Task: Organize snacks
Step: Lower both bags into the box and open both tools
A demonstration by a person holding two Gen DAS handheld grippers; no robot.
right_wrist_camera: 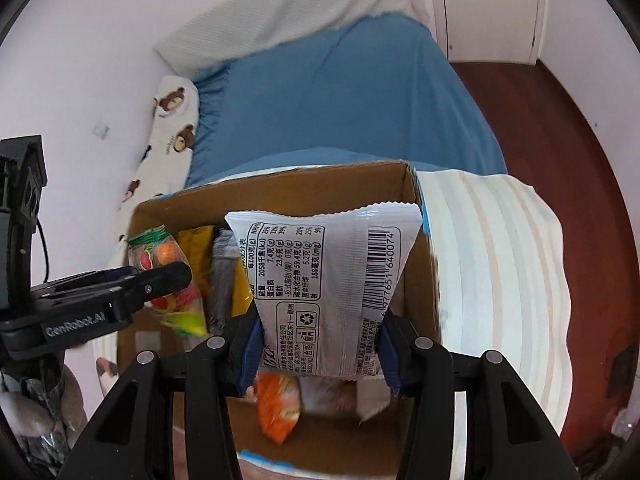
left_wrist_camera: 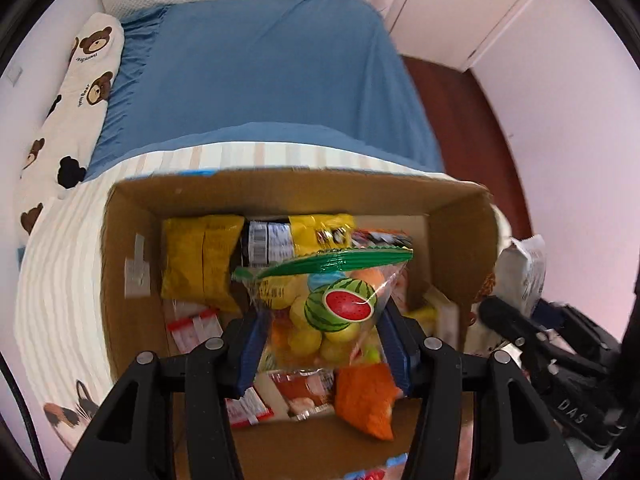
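Note:
An open cardboard box (left_wrist_camera: 132,240) (right_wrist_camera: 416,280) sits on a striped cloth on the bed. My left gripper (left_wrist_camera: 320,344) is shut on a clear candy bag (left_wrist_camera: 332,312) with a green top and watermelon print, held over the box; the bag also shows in the right wrist view (right_wrist_camera: 160,256). My right gripper (right_wrist_camera: 320,340) is shut on a white snack packet (right_wrist_camera: 332,272) with a barcode, held over the box's right side; it also shows in the left wrist view (left_wrist_camera: 524,268). Inside lie yellow bags (left_wrist_camera: 200,260), an orange bag (left_wrist_camera: 364,396) and red-white packets (left_wrist_camera: 192,328).
The striped cloth (right_wrist_camera: 500,272) covers the near end of a blue bed (left_wrist_camera: 260,80). A bear-print pillow (left_wrist_camera: 80,92) lies along the left wall. Dark wood floor (right_wrist_camera: 560,140) is to the right of the bed, with white cupboard doors (left_wrist_camera: 480,8) beyond.

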